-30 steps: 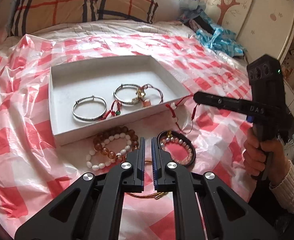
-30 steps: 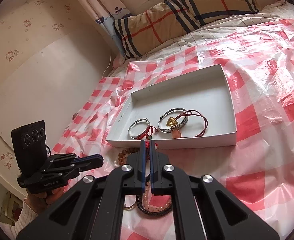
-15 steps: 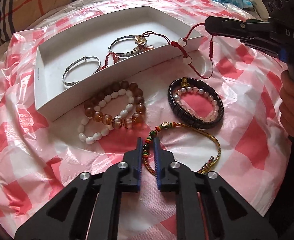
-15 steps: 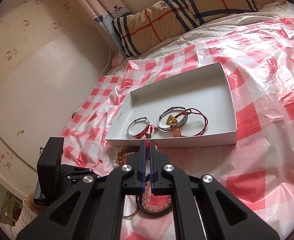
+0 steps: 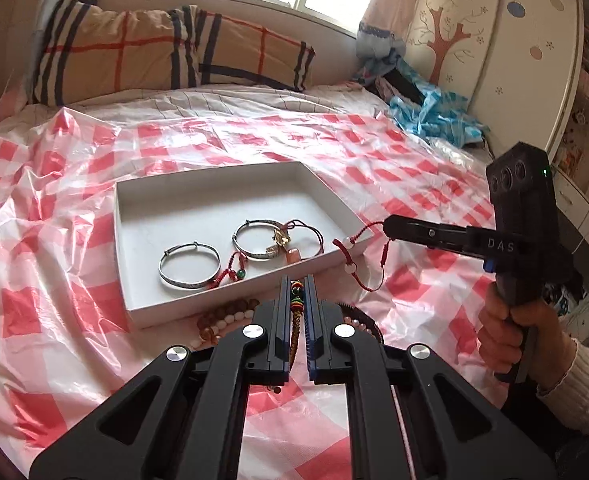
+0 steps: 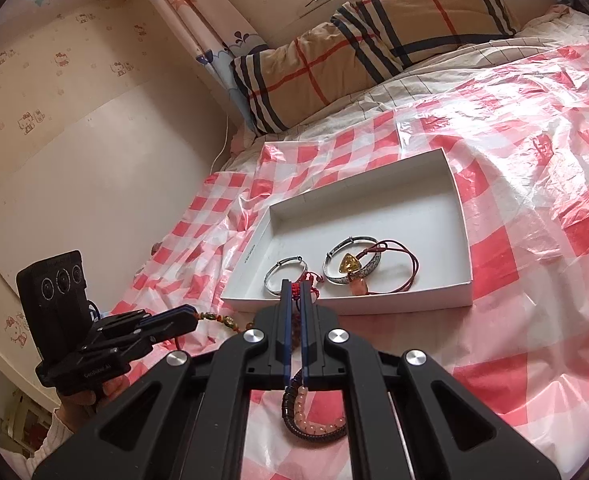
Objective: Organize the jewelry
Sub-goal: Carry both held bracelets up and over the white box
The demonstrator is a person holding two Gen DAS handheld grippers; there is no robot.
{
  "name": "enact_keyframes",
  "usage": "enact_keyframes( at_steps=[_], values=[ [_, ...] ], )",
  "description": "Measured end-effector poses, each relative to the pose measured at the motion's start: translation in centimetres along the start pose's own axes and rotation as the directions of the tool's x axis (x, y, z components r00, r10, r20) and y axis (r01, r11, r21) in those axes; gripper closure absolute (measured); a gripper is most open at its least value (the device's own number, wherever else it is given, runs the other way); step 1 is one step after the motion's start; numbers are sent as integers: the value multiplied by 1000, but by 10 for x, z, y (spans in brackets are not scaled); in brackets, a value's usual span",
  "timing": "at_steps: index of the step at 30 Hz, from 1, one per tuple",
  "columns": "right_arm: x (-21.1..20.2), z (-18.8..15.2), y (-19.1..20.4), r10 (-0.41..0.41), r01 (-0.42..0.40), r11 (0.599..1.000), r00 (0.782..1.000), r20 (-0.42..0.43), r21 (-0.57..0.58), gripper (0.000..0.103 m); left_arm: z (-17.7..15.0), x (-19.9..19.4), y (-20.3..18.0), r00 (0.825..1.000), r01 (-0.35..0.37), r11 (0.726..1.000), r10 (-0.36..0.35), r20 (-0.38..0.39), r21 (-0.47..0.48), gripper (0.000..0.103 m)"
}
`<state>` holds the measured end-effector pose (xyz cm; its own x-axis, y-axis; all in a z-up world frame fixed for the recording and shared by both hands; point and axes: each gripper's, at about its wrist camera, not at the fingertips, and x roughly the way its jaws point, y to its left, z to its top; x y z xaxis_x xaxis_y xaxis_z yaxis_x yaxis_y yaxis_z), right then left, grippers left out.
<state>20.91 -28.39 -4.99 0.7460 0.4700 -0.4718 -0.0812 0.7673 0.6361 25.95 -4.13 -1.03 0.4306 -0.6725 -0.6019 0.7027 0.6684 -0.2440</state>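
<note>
**Two claws, each pinching a bracelet over the bed**

Two black claws were out over the bed, each held in one of the person's hands. The left gripper (image 5: 297,280) had its jaws squeezed together on a gold braided cord with coloured beads (image 5: 297,300). A second ago that claw was a little apart and had nothing in it. Half a second ago it was down low over the cord, which lay flat on the sheet. Now the cord was up off the sheet, hanging between the jaws near the front edge of the white box (image 5: 230,300).

The right gripper (image 5: 388,227) was closed on a thin red string bracelet with white beads (image 5: 348,258). The string drooped from its tip, just past the right corner of the box. It looked the same as a second ago, and that claw had hardly moved.

Inside the box lay a silver bangle (image 5: 189,267), a second silver bangle (image 5: 256,244) with a yellow charm (image 6: 349,263), and a dark red cord loop (image 6: 404,268). Those had not shifted.

On the red and white checked sheet (image 5: 54,240), just in front of the box, sat some brown and white bead bracelets (image 5: 224,316). A black band with pink beads inside it (image 6: 314,420) lay beside them, partly hidden under the claws.
</note>
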Motion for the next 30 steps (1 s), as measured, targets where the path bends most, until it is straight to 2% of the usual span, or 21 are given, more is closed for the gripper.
enact_keyframes(
  at_steps=[6,12,16,23,30],
  values=[
    [0,4,4,11,-11,1000,1000,21,-9,99,11,-2,-1,998,-30,999,30,49,-12,97],
    [1,17,10,34,-33,999,998,52,-13,99,28,7,-9,995,-5,999,10,94,-54,97],
    [3,25,5,42,-43,999,997,57,14,99,38,14,-12,994,-17,997,25,106,-80,97],
    [18,42,9,48,-48,999,997,60,1,99,46,34,-11,992,-80,991,90,87,-105,97],
    [41,55,10,46,-45,999,998,45,-22,99,55,55,-16,981,-165,983,172,90,-81,97]
  ],
)
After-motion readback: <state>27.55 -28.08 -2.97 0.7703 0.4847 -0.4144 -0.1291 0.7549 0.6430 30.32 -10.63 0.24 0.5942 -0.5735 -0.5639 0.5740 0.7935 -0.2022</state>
